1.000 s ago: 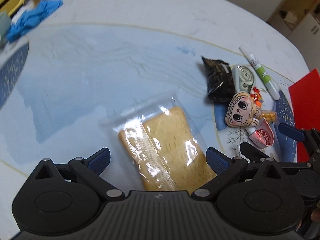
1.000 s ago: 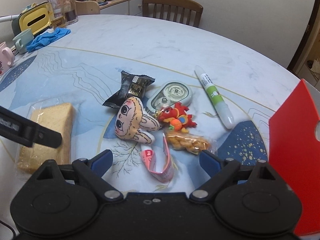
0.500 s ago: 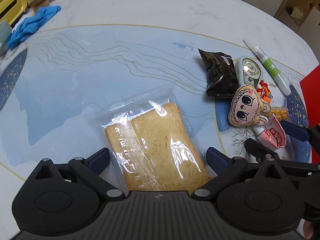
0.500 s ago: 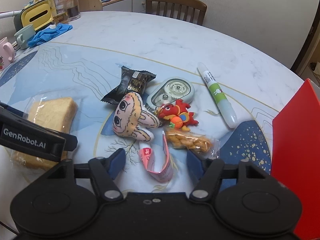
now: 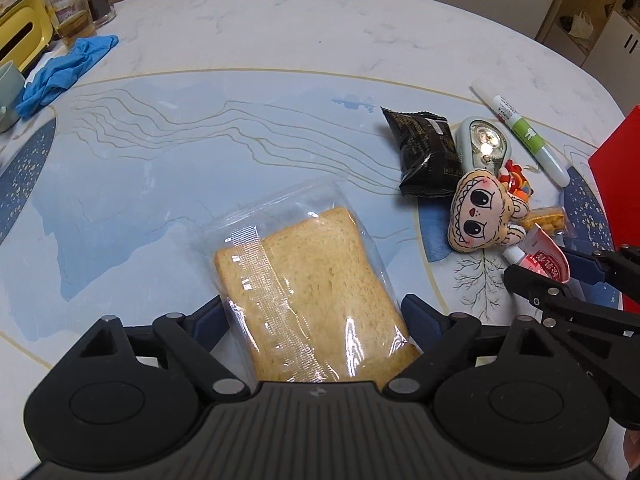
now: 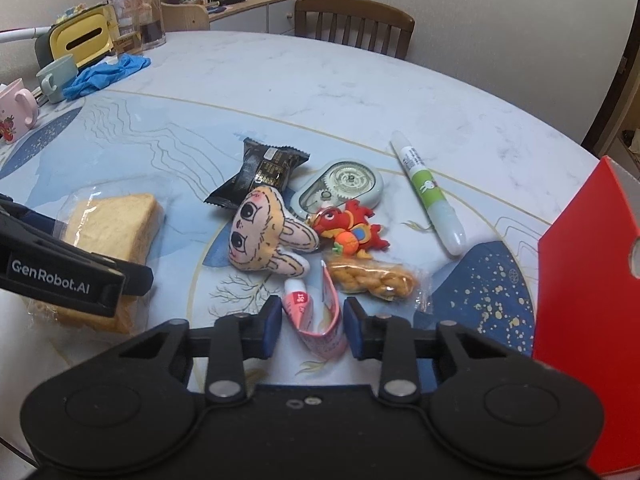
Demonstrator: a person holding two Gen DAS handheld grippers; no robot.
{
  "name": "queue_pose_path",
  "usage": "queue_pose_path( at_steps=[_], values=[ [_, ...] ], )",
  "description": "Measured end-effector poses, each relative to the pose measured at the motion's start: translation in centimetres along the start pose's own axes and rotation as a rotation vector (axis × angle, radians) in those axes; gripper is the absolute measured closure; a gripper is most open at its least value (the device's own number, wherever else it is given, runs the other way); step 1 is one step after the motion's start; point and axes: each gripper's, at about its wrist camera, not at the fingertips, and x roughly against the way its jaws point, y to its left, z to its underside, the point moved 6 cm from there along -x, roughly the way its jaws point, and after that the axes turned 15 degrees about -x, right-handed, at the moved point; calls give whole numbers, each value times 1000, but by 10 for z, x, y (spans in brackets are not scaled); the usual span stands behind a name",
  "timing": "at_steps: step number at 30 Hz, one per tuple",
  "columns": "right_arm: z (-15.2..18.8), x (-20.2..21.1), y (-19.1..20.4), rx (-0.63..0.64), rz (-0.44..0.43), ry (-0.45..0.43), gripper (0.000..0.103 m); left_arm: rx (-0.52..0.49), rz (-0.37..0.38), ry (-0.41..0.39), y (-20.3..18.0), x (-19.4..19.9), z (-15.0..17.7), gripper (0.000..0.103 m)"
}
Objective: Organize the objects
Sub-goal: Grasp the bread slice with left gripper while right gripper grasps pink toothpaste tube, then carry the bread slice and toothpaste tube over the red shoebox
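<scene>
A bagged slice of bread (image 5: 316,280) lies on the table between the fingers of my left gripper (image 5: 316,320), whose pads touch the bag's sides; it also shows in the right wrist view (image 6: 114,236). My right gripper (image 6: 313,320) is closed around a pink tube (image 6: 320,312), pads against its sides. Just beyond lie a plush face toy (image 6: 268,236), a black snack packet (image 6: 260,172), a correction tape (image 6: 340,190), a red dragon charm (image 6: 348,228), a snack bag (image 6: 372,276) and a green-labelled pen (image 6: 428,196).
A red box (image 6: 588,320) stands at the right. At the far left are blue gloves (image 6: 108,74), a green mug (image 6: 56,78), a pink mug (image 6: 16,108), a yellow tissue box (image 6: 80,38) and a glass jar (image 6: 148,12). A wooden chair (image 6: 352,24) stands behind the table.
My right gripper's fingers have closed in from wide open onto the pink tube. My left gripper has closed in on the bread bag, and its view has tilted up.
</scene>
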Motion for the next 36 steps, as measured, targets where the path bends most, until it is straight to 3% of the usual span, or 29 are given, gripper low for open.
queue_pose_path(
  at_steps=[12,20,28,36],
  values=[
    [0,37,-24,-85,-36,-19,73,-60,-3,-27,-16,19,1,18],
    [-8,74,-48,-150,-46,-49,73,-109,41,-92,-39,53,-14,18],
    [-27,120,-86,-226,-45,-136,72,-165,106,-156,-75,81,-42,18],
    [-31,145,-145,-321,33,-198,72,-308,172,-223,-136,103,-78,18]
  ],
)
